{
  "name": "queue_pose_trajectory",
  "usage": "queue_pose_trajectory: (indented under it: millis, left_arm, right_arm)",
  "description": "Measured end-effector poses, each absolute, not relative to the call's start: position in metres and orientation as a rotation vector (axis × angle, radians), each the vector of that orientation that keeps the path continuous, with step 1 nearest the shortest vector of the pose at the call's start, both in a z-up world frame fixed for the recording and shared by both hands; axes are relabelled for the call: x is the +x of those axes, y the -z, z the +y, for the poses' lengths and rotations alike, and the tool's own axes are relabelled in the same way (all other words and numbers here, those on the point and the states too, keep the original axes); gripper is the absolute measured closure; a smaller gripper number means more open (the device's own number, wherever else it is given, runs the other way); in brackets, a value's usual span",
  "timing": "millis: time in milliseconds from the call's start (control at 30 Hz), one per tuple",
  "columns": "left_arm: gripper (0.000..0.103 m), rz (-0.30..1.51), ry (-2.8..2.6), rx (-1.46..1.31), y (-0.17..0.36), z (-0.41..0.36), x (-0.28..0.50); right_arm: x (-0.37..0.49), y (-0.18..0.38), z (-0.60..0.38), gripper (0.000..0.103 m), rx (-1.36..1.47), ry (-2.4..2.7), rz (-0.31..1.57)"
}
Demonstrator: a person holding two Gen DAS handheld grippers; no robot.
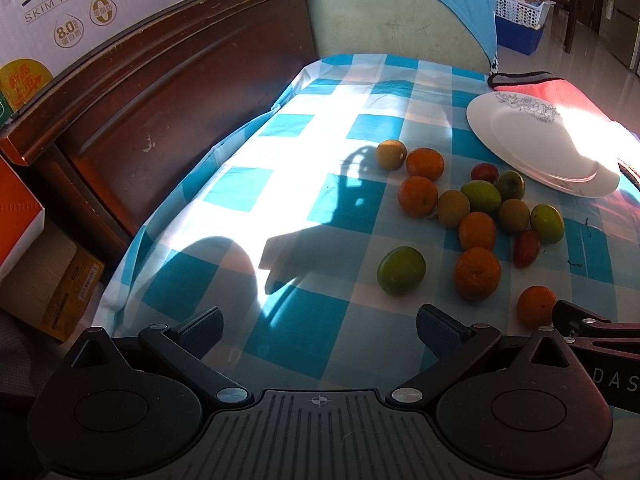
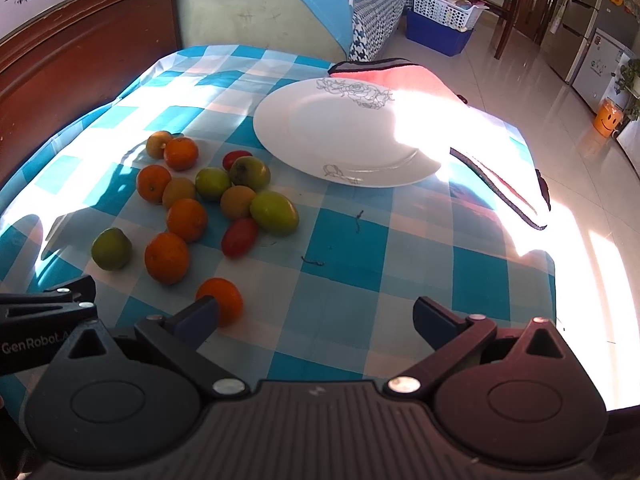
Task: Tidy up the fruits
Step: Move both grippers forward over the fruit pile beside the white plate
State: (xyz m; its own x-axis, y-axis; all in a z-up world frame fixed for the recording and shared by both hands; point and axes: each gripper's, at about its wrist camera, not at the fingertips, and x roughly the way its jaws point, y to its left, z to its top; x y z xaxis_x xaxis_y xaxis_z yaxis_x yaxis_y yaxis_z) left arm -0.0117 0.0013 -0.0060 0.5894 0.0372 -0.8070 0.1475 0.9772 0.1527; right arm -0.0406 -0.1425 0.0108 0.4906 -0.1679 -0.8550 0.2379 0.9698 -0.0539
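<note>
Fourteen or so small fruits lie loose on the checked cloth (image 2: 360,240), and none sits on the plate (image 2: 304,128) yet, so we judge the task to be at its very start: the first pick has not been made. We hold both tools low at the near edge of the table. Our left gripper (image 1: 320,330) stands wide with nothing between its fingers, facing bare cloth, with the fruit off to its right. Our right gripper (image 2: 316,320) is also wide and holds nothing; its left finger shows in front of the nearest orange (image 2: 222,298), and we cannot tell whether it touches the fruit or only overlaps it in view. The heap lies left of centre in the right view: oranges, green fruit (image 2: 111,249), brownish round ones and two small red tomatoes (image 2: 239,237), many touching one another. The plate stands beyond them, near the pink towel (image 2: 400,76). The next move, as we read it, is for the right gripper to shift left so that the nearest orange sits between the fingers, then close gently and carry it to the plate. That orange lies apart from the rest, so it is the easy first choice; round fruit may roll if nudged by a finger.
</note>
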Motion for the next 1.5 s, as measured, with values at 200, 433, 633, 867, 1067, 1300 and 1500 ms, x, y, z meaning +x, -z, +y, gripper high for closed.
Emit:
queue_pose_trajectory:
  millis: [200, 433, 633, 867, 1067, 1300, 1500]
  left_arm:
    - [0.0, 0.939, 0.066, 0.212, 0.006, 0.002, -0.012]
    - [0.0, 0.945, 0.083, 0.179, 0.005, 0.011, -0.012]
    - [0.0, 0.952, 0.075, 0.105, 0.007, 0.038, -0.007]
    - [0.002, 0.923, 0.084, 0.068, 0.007, 0.052, -0.004]
    - [0.002, 0.879, 0.115, 0.107, 0.006, 0.047, -0.005]
    - [0.001, 0.856, 0.212, 0.169, 0.013, 0.034, -0.005]
    - [0.001, 0.837, 0.248, 0.143, 0.015, 0.038, -0.006]
  right_arm:
    - [-0.041, -0.011, -0.141, 0.001, 0.073, 0.246, 1.025]
    - [-0.044, -0.012, -0.145, 0.001, 0.101, 0.216, 1.022]
    - [-0.056, -0.014, -0.162, 0.005, 0.18, 0.188, 0.99]
    - [-0.066, -0.01, -0.172, 0.018, 0.274, 0.108, 0.96]
    - [-0.068, -0.008, -0.162, 0.028, 0.253, 0.022, 0.931]
    - [-0.065, -0.003, -0.153, 0.042, 0.249, -0.04, 0.906]
    - [-0.059, 0.004, -0.146, 0.057, 0.233, -0.054, 0.909]
